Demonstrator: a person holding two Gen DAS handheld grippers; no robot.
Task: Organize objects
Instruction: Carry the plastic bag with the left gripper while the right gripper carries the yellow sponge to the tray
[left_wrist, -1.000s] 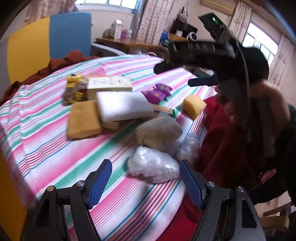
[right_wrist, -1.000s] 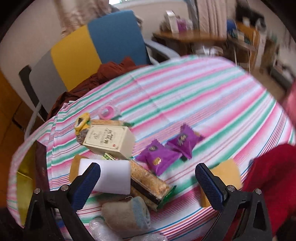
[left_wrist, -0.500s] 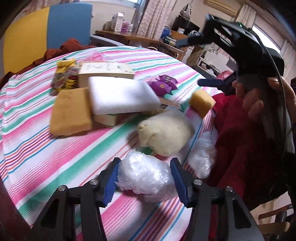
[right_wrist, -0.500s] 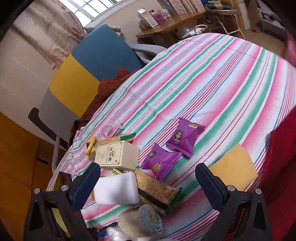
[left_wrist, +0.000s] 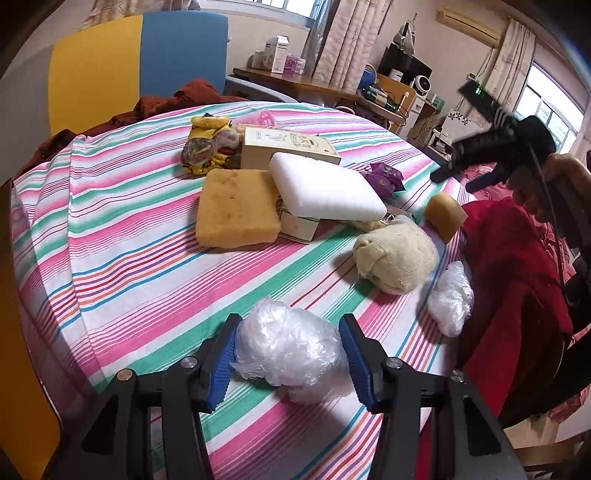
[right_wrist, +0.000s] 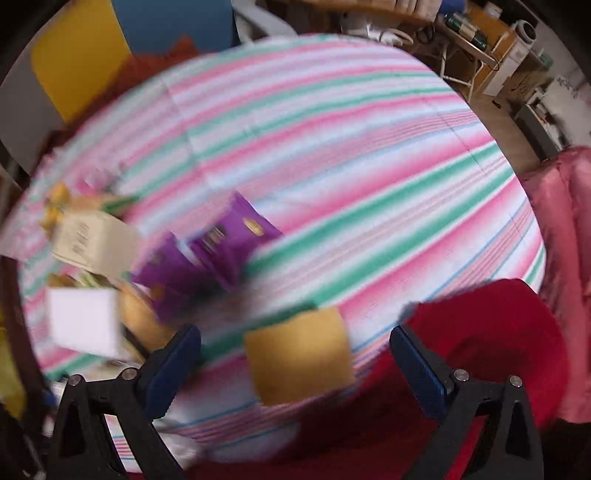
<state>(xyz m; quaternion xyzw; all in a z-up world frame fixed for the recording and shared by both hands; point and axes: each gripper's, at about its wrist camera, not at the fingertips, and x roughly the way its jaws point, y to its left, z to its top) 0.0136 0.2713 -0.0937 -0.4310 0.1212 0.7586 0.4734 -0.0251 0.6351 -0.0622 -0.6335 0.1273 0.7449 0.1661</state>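
My left gripper is shut on a crumpled clear plastic bag near the table's front edge, blue pads pressing both its sides. A second plastic bag lies to the right beside a rolled cream sock. Behind them sit a yellow sponge, a white sponge, a cream box and purple packets. My right gripper is open above a small yellow sponge at the table edge; this view is blurred. The right gripper also shows in the left wrist view, held in a hand.
A striped cloth covers the round table. A yellow and blue chair with brown cloth stands behind it. Red fabric lies at the right edge. A cluttered wooden desk is in the background. Yellow snack bags lie at the back.
My left gripper has moved in and closed on the plastic bag. My right gripper has swung down toward the small yellow sponge, still open.
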